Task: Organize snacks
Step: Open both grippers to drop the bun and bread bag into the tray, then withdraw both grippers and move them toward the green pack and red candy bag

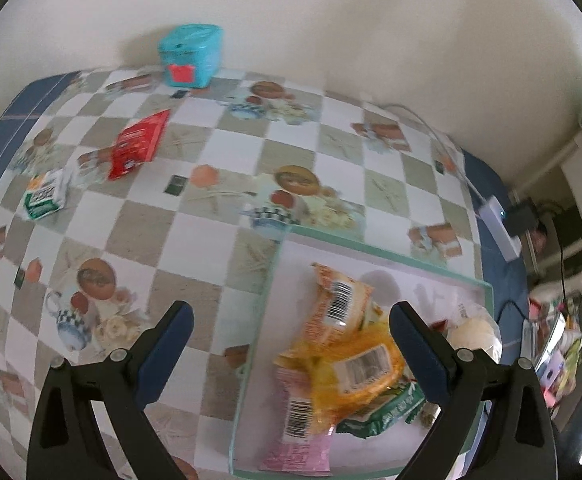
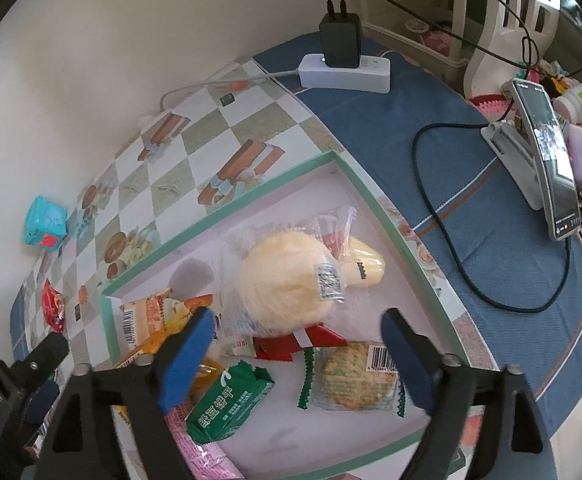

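Overlapping snacks (image 1: 343, 364) half-hidden in tray (image 2: 227, 208), both jaws spread, empty.

The left gripper (image 1: 291, 344) has its two blue fingers (image 1: 167, 354) spread wide apart, with nothing between them. Its black arms reach up from the bottom of its own camera view, and it hangs in the air, tipped downward.

The right gripper (image 2: 297, 350) is wide apart too, with nothing between its blue fingers (image 2: 185, 360). It also hangs in the air and points down.

In the right camera view, the left gripper's black body shows at the bottom left corner, close beside the right one.
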The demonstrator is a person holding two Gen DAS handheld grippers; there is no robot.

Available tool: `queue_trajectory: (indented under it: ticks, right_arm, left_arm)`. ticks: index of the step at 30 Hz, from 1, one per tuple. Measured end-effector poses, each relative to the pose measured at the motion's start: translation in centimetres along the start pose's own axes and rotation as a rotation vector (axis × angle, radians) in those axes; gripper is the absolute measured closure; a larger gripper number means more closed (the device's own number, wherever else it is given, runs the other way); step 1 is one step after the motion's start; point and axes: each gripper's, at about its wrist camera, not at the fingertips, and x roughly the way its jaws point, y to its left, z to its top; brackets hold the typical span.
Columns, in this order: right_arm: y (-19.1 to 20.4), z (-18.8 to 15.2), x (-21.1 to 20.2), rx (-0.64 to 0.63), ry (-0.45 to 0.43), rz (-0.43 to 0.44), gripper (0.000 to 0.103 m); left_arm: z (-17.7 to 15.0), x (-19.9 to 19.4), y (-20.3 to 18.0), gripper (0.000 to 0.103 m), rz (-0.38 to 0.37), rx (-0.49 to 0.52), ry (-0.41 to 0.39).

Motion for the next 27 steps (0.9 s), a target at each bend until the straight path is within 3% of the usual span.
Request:
queue_trajectory:
  ticks: [3, 12, 27]
  right_arm:
    - [0.2, 0.0, -0.1, -0.009, -0.004, 0.002, 0.000]
    - [2.1, -0.4, -1.1, -0.073, -0.040, 0.007, 0.000]
    - [5.2, -1.5, -3.7, -0.176, -0.117, 0.018, 0.000]
  left_arm:
    - [0.2, -0.1, 1.3, 0.005, 0.028, -0.041, 0.005]
    - [0.6, -0.1, 6.6, 0.005, 0.088, -0.184, 0.029]
    - [1.6, -2.9, 12.4, 0.005, 0.210, -0.256, -0.047]
